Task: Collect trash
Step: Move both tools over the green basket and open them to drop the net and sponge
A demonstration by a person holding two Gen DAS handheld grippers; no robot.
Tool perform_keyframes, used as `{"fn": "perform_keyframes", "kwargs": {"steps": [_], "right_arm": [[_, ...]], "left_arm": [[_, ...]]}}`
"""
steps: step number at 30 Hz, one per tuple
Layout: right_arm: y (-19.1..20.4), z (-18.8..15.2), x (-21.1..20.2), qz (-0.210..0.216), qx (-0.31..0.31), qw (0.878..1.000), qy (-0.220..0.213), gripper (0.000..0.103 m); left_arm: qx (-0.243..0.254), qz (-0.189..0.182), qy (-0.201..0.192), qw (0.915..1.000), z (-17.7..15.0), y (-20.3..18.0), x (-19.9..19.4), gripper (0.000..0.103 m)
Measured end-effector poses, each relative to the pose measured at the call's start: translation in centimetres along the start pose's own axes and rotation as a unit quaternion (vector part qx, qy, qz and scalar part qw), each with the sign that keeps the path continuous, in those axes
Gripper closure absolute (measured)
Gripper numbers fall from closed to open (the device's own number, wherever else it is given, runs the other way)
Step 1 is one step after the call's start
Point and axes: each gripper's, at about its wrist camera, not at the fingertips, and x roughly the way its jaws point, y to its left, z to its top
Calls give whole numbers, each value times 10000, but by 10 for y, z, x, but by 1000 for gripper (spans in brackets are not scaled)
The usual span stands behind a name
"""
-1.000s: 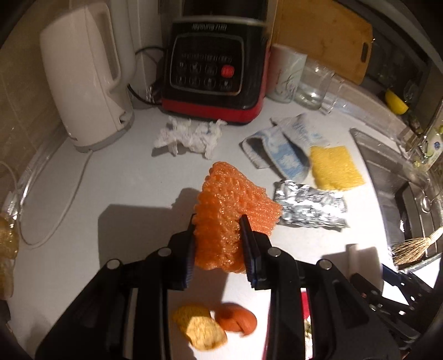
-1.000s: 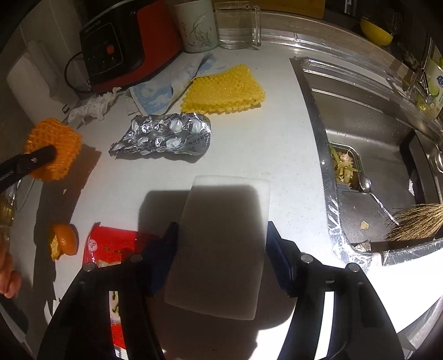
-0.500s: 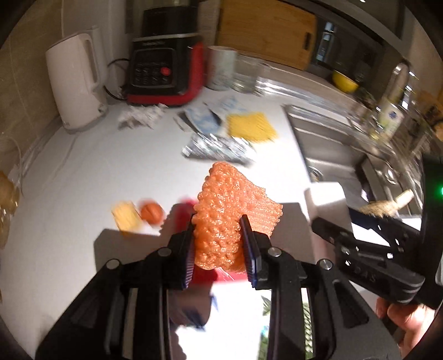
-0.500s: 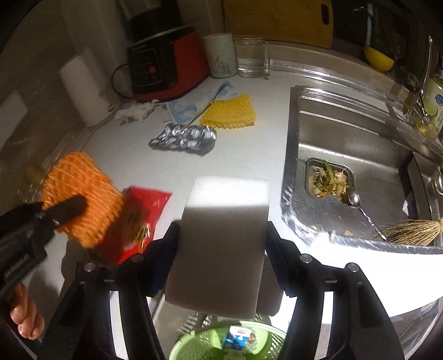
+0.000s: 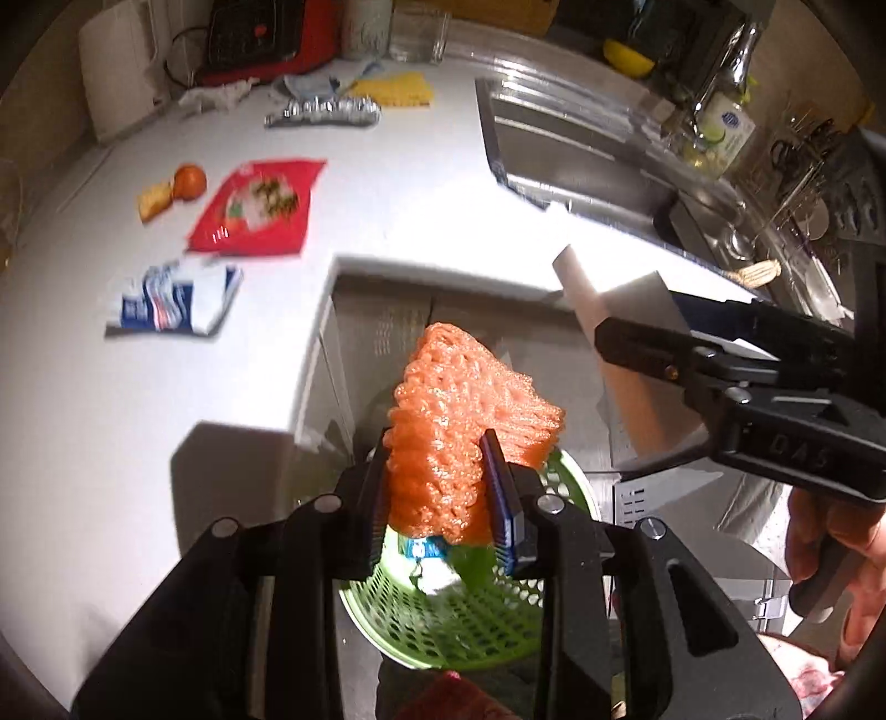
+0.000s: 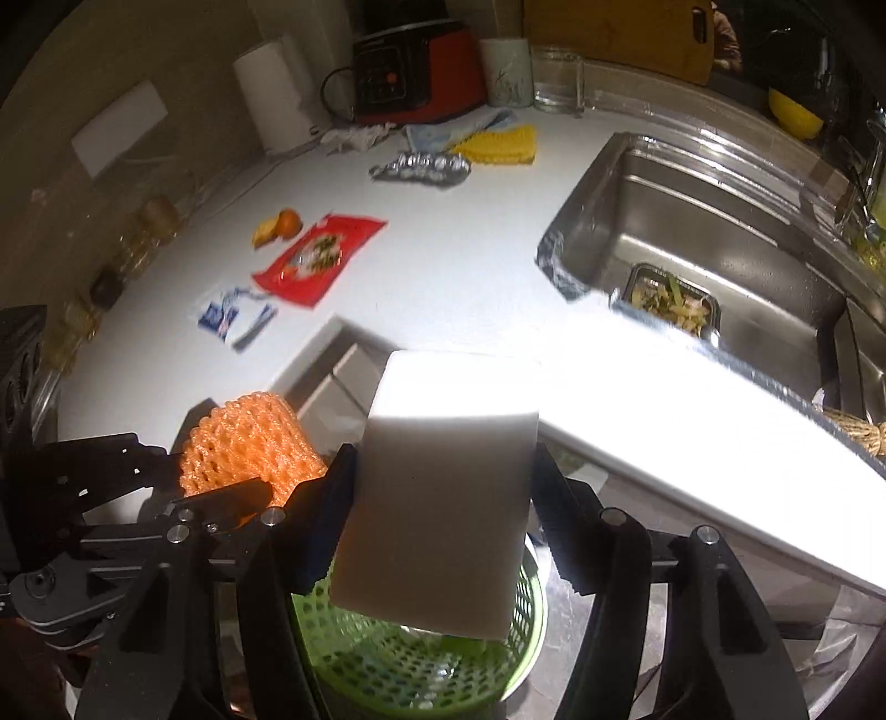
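My left gripper [image 5: 440,493] is shut on an orange foam net [image 5: 470,421], held off the counter's edge above a green mesh bin [image 5: 454,620] on the floor. The same orange net [image 6: 249,448] shows at the left of the right wrist view. A white foam block [image 6: 443,498] sits clamped in my right gripper [image 6: 440,487], also over the green bin [image 6: 410,659]. In the left wrist view the right gripper [image 5: 637,332] comes in from the right with the white block [image 5: 620,310]. Some trash lies inside the bin.
On the white counter [image 5: 138,399] lie a red packet [image 5: 255,207], a blue-white wrapper [image 5: 171,302], an orange peel [image 5: 185,183], a foil pack [image 5: 324,113], a yellow net [image 5: 396,91] and crumpled tissue [image 5: 216,94]. Sink [image 6: 720,232] at right; kettle [image 5: 116,77] and red appliance [image 5: 260,33] at back.
Both grippers have pulled back from the counter to beyond its front edge, each with its item still held. The green bin has come into view below them.
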Motion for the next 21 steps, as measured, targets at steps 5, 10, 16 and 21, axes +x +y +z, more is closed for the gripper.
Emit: {"fn": "perform_keyframes", "kwargs": {"steps": [5,10,16,21], "right_arm": [[-5,-23,-4,159,-179,9996,137,40],[-9,-36,-7,254,-363,9988,230,40],[-15,-48,-8,369,-389,9980,347,39],[-20,-52,-8,368,-369,9979,381,39]], "left_arm": [[-161,117,141,9997,-23,-14,10,73],[-271,181,246,9992,-36,-24,16,72],[-280,272,370,9986,-45,-33,21,64],[-242,279,382,9986,-49,-37,19,51]]}}
